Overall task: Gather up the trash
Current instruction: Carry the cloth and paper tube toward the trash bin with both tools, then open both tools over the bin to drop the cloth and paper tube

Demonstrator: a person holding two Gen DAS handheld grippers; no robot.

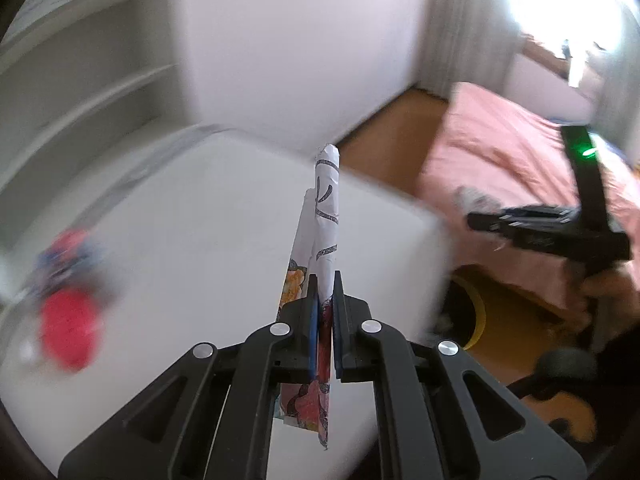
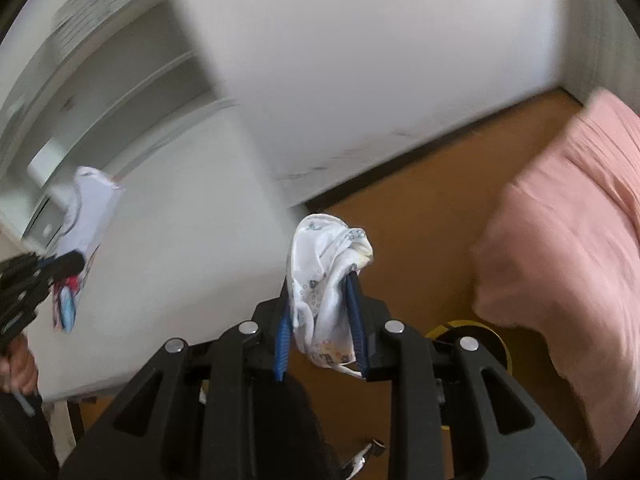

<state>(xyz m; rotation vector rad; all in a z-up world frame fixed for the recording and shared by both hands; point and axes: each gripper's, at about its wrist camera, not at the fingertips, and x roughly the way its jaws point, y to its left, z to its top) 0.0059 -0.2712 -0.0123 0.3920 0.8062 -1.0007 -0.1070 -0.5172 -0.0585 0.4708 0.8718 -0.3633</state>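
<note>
My left gripper is shut on a folded printed paper wrapper, white with orange and red pictures, which stands edge-on above the white table. My right gripper is shut on a crumpled white patterned wrapper, held over the wooden floor by the table's corner. The right gripper also shows in the left wrist view, over the pink bed. The left gripper with its paper also shows in the right wrist view. A blurred red and blue piece of trash lies on the table at the left.
A pink bed stands at the right. A yellow-rimmed bin sits on the wooden floor between table and bed. White shelves and a white wall lie behind the table. Both views are motion-blurred.
</note>
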